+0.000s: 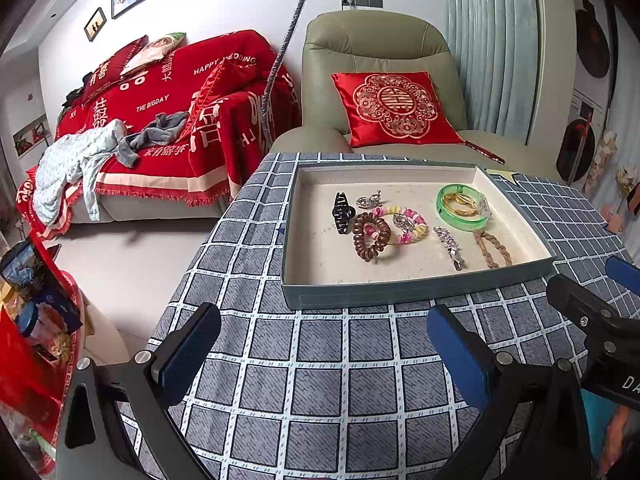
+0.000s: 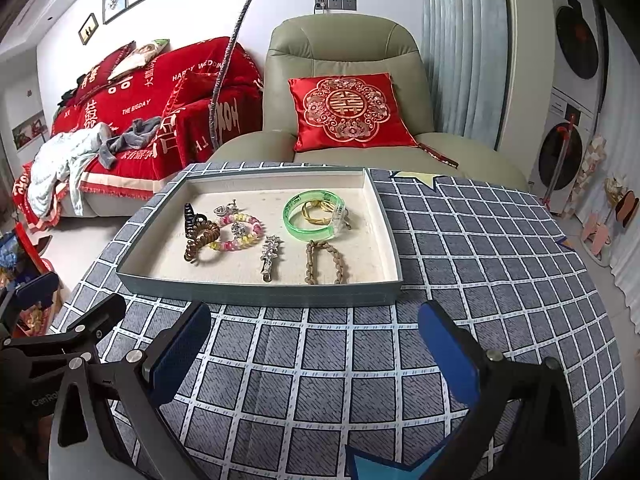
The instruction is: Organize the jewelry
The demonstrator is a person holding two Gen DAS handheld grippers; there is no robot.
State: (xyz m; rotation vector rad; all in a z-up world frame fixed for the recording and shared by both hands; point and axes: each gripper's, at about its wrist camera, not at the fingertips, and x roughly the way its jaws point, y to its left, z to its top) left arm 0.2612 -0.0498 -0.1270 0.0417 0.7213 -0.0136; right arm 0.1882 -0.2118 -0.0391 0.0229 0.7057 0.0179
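Observation:
A shallow grey tray (image 1: 416, 290) (image 2: 256, 292) with a cream lining holds the jewelry on the checked table. Inside lie a green bangle (image 1: 462, 207) (image 2: 314, 216) around a gold bracelet (image 1: 460, 201), a pink-and-yellow beaded bracelet (image 1: 400, 224) (image 2: 240, 234), a brown coil hair tie (image 1: 372, 236) (image 2: 200, 240), a black claw clip (image 1: 343, 208) (image 2: 190, 214), a silver hair clip (image 1: 450, 246) (image 2: 270, 256) and a brown braided cord (image 1: 494, 248) (image 2: 326, 262). My left gripper (image 1: 320, 344) and right gripper (image 2: 316, 348) both stand open and hold nothing, just short of the tray's near wall.
The table wears a grey-blue checked cloth (image 1: 320, 360) (image 2: 480, 260). Behind it stands a green armchair (image 1: 380, 48) with a red cushion (image 1: 394, 108). A red-covered sofa (image 1: 160, 120) with clothes lies to the left. The right gripper's frame (image 1: 592, 320) shows at the left view's edge.

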